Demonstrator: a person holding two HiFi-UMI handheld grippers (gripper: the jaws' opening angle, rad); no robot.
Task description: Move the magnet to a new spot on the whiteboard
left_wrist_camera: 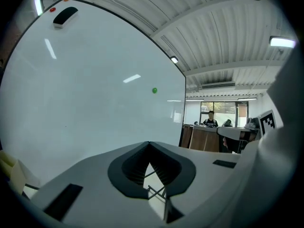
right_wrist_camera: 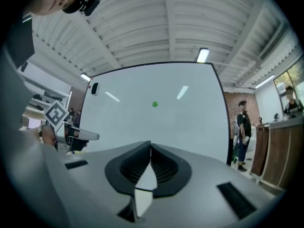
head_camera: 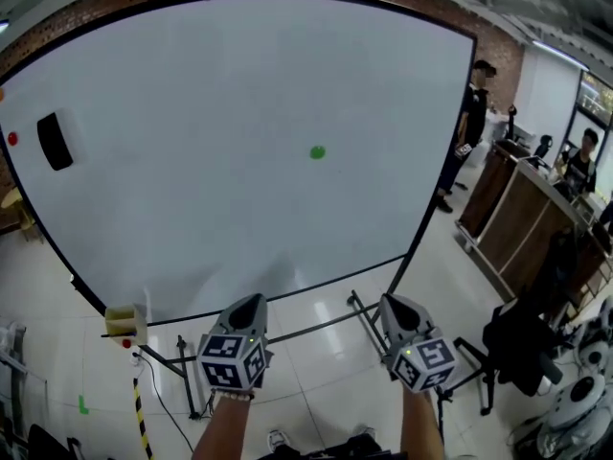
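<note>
The small green magnet (head_camera: 317,151) sticks to the big whiteboard (head_camera: 211,84), a little right of its middle. It also shows as a dot in the left gripper view (left_wrist_camera: 154,90) and the right gripper view (right_wrist_camera: 154,104). My left gripper (head_camera: 251,301) and right gripper (head_camera: 395,301) hang side by side below the board's bottom edge, well short of the magnet. Both point up toward the board. The left jaws (left_wrist_camera: 148,143) meet at the tips with nothing between them. The right jaws (right_wrist_camera: 150,144) also stand tip to tip and hold nothing.
A black eraser (head_camera: 55,142) and a red magnet (head_camera: 11,138) sit at the board's left edge. The board's metal stand legs (head_camera: 369,319) cross the tiled floor near my grippers. A wooden counter (head_camera: 517,209), a standing person (head_camera: 471,123) and a black bag (head_camera: 522,343) are at the right.
</note>
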